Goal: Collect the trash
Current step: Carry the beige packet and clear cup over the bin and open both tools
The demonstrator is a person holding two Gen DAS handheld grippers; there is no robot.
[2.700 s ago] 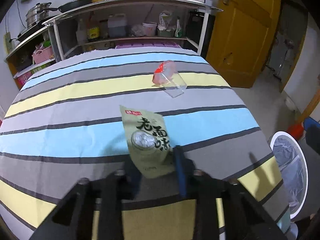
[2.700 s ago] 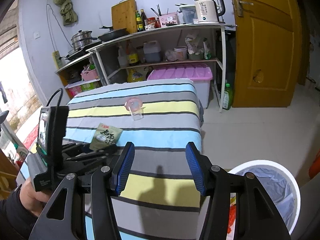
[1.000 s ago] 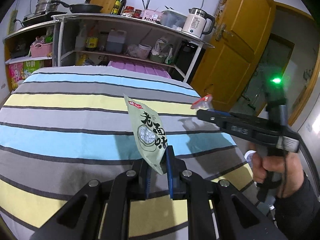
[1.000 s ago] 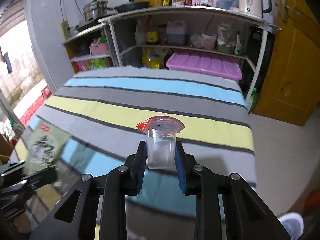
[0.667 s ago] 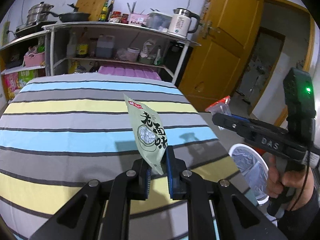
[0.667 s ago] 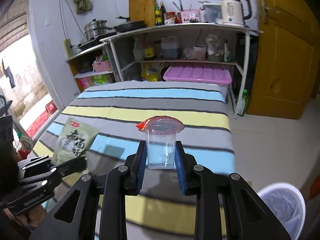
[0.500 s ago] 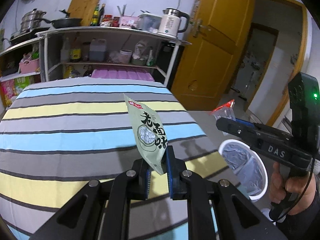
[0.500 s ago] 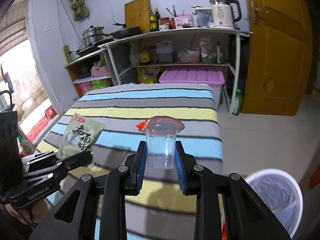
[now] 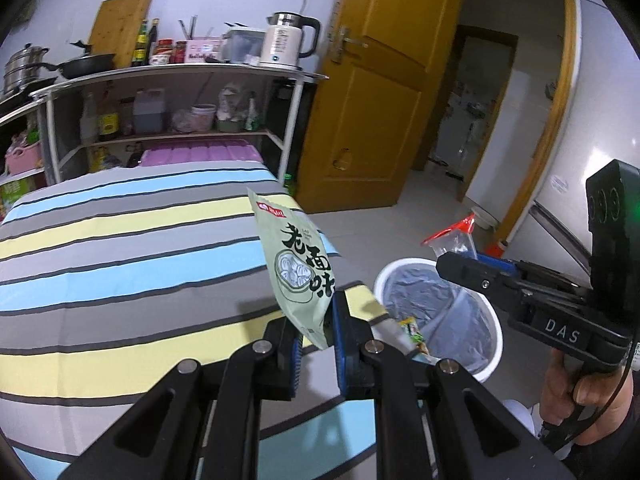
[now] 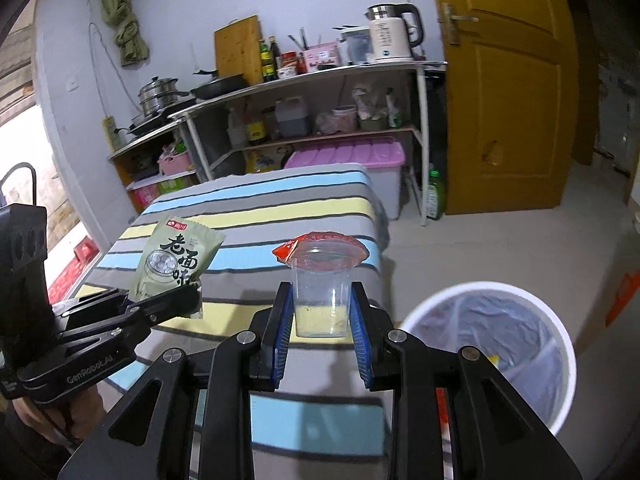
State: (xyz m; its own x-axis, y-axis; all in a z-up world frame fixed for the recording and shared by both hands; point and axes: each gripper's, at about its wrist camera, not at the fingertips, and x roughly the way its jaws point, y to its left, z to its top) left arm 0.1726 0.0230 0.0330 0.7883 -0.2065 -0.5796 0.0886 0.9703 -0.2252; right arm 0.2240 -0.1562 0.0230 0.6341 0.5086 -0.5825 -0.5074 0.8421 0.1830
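Note:
My left gripper is shut on a pale green snack packet and holds it upright above the table's right edge. The packet also shows in the right wrist view. My right gripper is shut on a clear plastic cup with a peeled red foil lid, held upright in the air. The cup also shows in the left wrist view, above the bin. A white trash bin with a grey liner stands on the floor right of the table; it also shows in the right wrist view.
A table with a striped blue, yellow and grey cloth lies to the left. A metal shelf with kitchenware and a pink box stands behind it. A yellow wooden door is at the back right. Some litter lies in the bin.
Both grippers have swung right, away from the table and toward the bin, each still holding its item. The bin has come closer in both views.

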